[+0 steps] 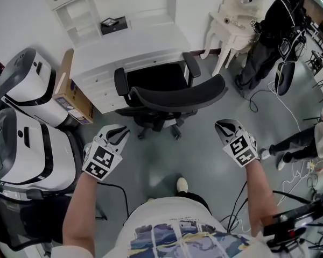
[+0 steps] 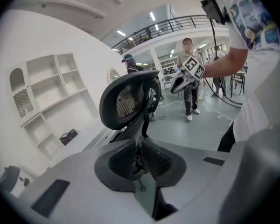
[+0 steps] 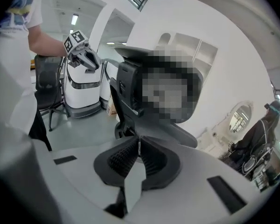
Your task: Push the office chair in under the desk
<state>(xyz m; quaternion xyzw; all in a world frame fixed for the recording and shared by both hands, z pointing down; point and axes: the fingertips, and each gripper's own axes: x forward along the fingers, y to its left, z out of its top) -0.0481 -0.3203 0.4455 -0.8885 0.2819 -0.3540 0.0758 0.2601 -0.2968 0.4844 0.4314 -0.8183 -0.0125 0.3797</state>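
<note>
Office chair point(image 1: 167, 93) is at the white desk point(image 1: 129, 47) and facing it. The seat points far, into the kneehole, and the backrest is on the near side toward me, its long axis running roughly left-right. Both armrests stick out past the desk front. The seat's far edge is lost in shadow under the desk top, so I can't tell how deep it sits. The base is mostly hidden below the backrest, with only a caster point(image 1: 177, 134) or two showing. Left gripper point(image 1: 117, 134) is near-left of the backrest and right gripper point(image 1: 224, 128) near-right, neither touching the chair. Both claws are closed tip to tip with nothing held.
</note>
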